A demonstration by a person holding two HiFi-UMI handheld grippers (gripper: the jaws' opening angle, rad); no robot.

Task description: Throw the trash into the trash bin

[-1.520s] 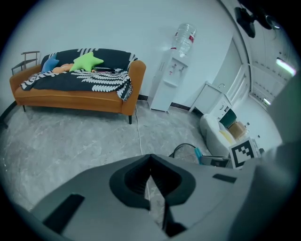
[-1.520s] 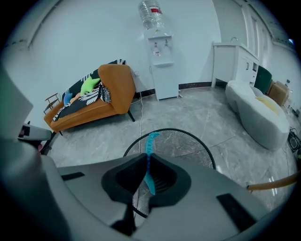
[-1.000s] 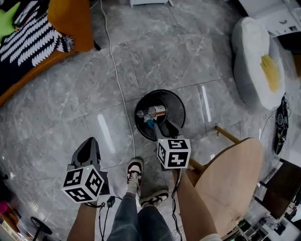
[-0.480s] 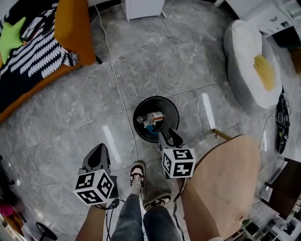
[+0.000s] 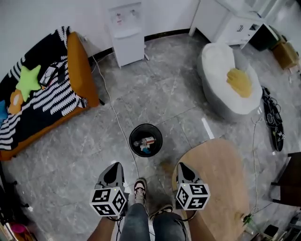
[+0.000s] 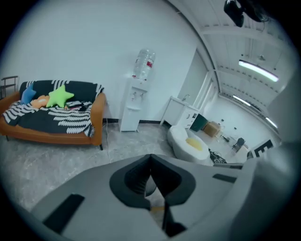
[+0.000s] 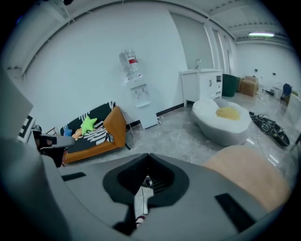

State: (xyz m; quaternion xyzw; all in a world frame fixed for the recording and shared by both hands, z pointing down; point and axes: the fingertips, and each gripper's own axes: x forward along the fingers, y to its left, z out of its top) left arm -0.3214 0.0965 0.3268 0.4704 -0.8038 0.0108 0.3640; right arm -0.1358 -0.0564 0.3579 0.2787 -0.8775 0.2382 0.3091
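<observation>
Grey marble-tile floor (image 5: 160,94), white walls (image 5: 70,14), head view looking steeply down. Far-left edge of floor: orange sofa (image 5: 81,66) with a black-and-white striped blanket (image 5: 51,101) over it, and a green star cushion (image 5: 28,81) lying on the blanket. Back edge of floor, against the wall: white water dispenser (image 5: 126,40), with an upturned bottle (image 6: 143,63) on top in both gripper views. A white cable (image 5: 112,110) runs from beside the dispenser down across the floor toward the near edge. Near edge of floor, left: left gripper (image 5: 114,167), jaws clenched tip to tip with nothing between them, well apart from anything on the floor. Mid-floor, ahead of and between the two grippers: trash bin (image 5: 131,140), black, round, upright, with the cable passing just left of it. The trash (image 5: 146,141) is inside the bin: a bottle-like item on its side with a blue piece just beside it, too small to tell more. The person's shoes (image 5: 139,187) stand on the floor between the grippers. Near edge, right: right gripper (image 5: 184,167), seen over the left edge of a round wooden table (image 5: 225,179); its jaws have just been closing and are now pressed together, empty. Beyond the table's far edge: white beanbag (image 5: 216,89) with a yellow cushion (image 5: 240,81) on it. Back-right corner of floor: white cabinet (image 5: 233,26). Right edge of floor: black cables (image 5: 272,120) in a heap.
</observation>
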